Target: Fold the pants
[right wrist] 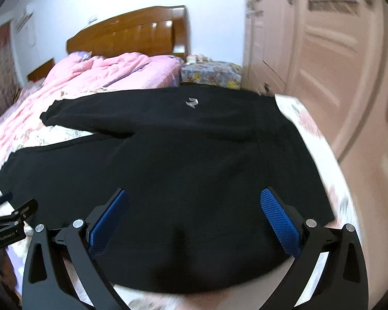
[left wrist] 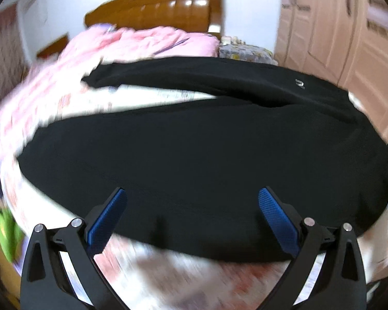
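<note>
Black pants (left wrist: pixel 194 149) lie spread flat on the bed, legs parted and reaching left, waist to the right; a small white logo (left wrist: pixel 300 84) marks the far leg. They also fill the right wrist view (right wrist: pixel 183 165), logo (right wrist: pixel 192 102) on the far leg. My left gripper (left wrist: pixel 192 193) is open and empty, hovering over the near leg's front edge. My right gripper (right wrist: pixel 194 193) is open and empty over the near side of the pants near the waist. The left gripper's body (right wrist: pixel 5 222) shows at the lower left of the right wrist view.
The bed has a floral sheet (left wrist: pixel 168 268) and a pink quilt (right wrist: pixel 103 72) bunched at the far end by a wooden headboard (right wrist: pixel 132 31). A floral-covered bedside stand (right wrist: pixel 212 73) is behind. Pink wardrobe doors (right wrist: pixel 323 64) stand close on the right.
</note>
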Action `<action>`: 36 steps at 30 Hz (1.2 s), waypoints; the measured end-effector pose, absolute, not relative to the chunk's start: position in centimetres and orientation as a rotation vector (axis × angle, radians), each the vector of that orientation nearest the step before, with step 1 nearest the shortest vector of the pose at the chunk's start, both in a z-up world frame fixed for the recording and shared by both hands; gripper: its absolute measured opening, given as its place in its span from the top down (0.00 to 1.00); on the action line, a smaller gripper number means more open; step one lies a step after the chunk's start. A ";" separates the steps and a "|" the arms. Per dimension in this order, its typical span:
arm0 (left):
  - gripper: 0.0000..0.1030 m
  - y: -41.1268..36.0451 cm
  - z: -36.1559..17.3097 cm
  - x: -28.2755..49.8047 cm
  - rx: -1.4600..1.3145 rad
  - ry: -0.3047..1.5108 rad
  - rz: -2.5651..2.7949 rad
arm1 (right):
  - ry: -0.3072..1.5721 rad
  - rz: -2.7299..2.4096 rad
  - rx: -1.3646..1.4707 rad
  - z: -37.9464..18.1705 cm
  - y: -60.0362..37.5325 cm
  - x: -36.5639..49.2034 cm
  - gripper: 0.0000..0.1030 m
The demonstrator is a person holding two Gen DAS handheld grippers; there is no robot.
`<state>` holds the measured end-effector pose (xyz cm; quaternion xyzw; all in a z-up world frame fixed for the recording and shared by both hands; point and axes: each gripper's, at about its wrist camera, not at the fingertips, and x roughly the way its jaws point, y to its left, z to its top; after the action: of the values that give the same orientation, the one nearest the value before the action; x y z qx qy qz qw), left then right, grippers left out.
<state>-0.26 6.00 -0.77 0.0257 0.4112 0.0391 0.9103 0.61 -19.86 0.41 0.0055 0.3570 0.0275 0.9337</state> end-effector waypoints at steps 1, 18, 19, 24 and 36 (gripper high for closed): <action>0.01 5.9 -0.7 0.8 0.100 0.836 0.068 | 0.730 0.089 -0.006 0.9 -20.1 1.9 0.04; 0.01 6.0 0.7 29.6 0.136 0.850 -0.321 | 0.940 0.443 -0.096 -2.7 -26.6 34.8 0.04; 0.01 5.7 0.4 30.9 0.150 0.854 -0.343 | 0.947 0.462 -0.114 -3.0 -26.4 35.9 0.04; 0.01 4.0 -0.9 34.9 0.233 0.858 -0.467 | 0.995 0.537 -0.212 -4.9 -25.9 39.2 0.20; 0.22 3.8 -2.4 39.5 0.286 0.876 -0.603 | 0.935 0.686 -0.288 -3.5 -25.6 36.5 0.90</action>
<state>39.50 3.79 -2.44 0.1357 0.4163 -0.2865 0.8522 36.54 -25.59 -3.50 -0.1357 0.4400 0.3232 0.8268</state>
